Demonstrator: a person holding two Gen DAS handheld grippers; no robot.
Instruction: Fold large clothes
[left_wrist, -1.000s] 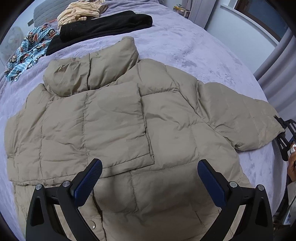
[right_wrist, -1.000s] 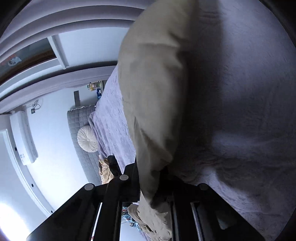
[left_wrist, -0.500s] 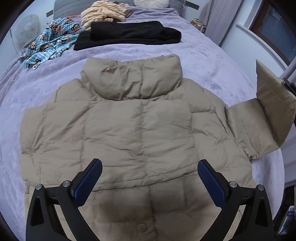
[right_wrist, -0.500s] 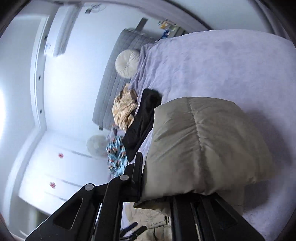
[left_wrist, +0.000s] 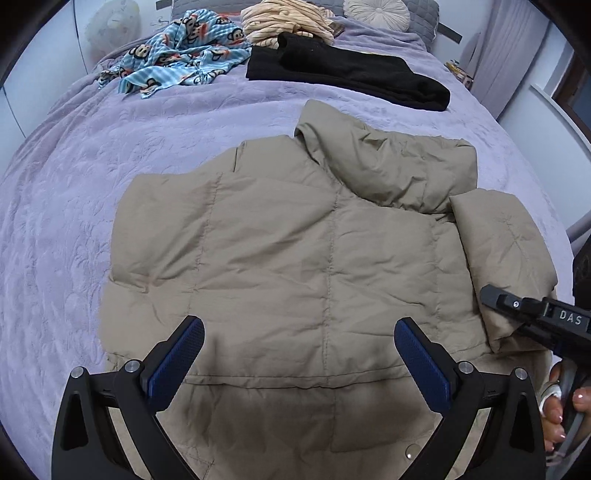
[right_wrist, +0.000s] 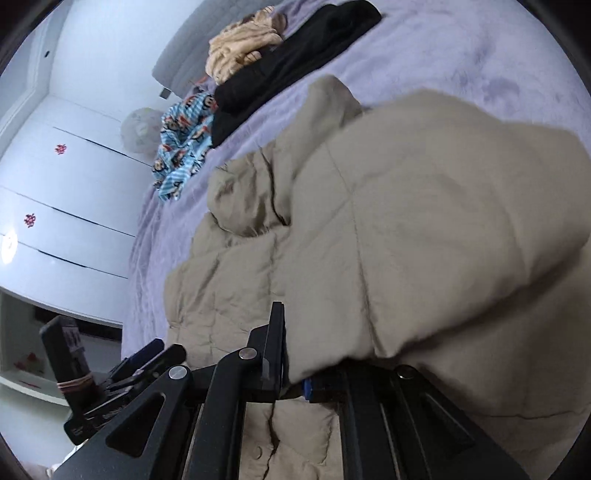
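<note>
- You are pinching the jacket's sleeve (left_wrist: 506, 258) in the right gripper (right_wrist: 295, 384), jaws nearly closed on the cloth, at the right edge of the left wrist view. The puffy fabric is likely slippery, so a quick swing could be pulling it free.
- The jacket (left_wrist: 295, 266) is lying flat across the middle of that frame on the purple bedspread (left_wrist: 110, 129). Dragging the sleeve sideways instead of lifting it could be shifting the whole body and bunching the collar (left_wrist: 399, 166).
- Your left gripper (left_wrist: 299, 354) is hovering at the bottom centre with jaws wide and nothing between them. With nothing pinning the hem, the fold may be landing crooked.
- The padding is springy, so the sleeve may be popping open on release.
</note>
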